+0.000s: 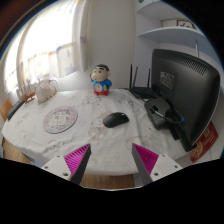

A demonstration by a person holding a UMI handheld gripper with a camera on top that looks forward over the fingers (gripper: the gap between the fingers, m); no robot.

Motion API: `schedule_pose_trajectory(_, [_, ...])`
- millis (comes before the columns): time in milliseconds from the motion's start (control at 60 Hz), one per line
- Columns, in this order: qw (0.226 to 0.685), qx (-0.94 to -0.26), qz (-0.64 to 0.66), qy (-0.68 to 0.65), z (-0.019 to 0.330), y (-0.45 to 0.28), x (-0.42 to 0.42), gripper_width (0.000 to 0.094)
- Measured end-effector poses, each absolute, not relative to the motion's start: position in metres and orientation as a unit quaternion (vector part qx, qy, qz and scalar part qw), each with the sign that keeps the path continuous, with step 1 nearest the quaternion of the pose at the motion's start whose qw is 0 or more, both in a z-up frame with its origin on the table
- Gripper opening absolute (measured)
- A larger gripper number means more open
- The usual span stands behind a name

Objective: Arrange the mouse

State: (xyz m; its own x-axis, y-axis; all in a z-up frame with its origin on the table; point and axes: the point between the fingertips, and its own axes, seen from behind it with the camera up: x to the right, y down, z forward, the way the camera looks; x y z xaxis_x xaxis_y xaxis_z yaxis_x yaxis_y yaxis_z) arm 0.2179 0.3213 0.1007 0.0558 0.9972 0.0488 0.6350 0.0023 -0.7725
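A black computer mouse [116, 119] lies on the white marble-patterned table [60, 145], ahead of my fingers and slightly right of centre. My gripper [112, 160] is open and empty, its magenta pads [77, 157] spread wide over the table's near edge. The mouse lies well beyond the fingertips, not between them.
A black monitor [185, 85] stands at the right with a black router [142, 88] behind it. A round grey coaster-like disc [61, 121] lies left of the mouse. A cartoon figurine [101, 80] stands at the back. Glass items [45, 90] sit at the far left.
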Motion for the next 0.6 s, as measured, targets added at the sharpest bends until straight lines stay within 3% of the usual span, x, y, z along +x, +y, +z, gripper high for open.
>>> schedule_pose_trajectory(600, [0.331, -0.663, 0.273, -0.613, 0.003, 0.331, 0.061, 0.0854])
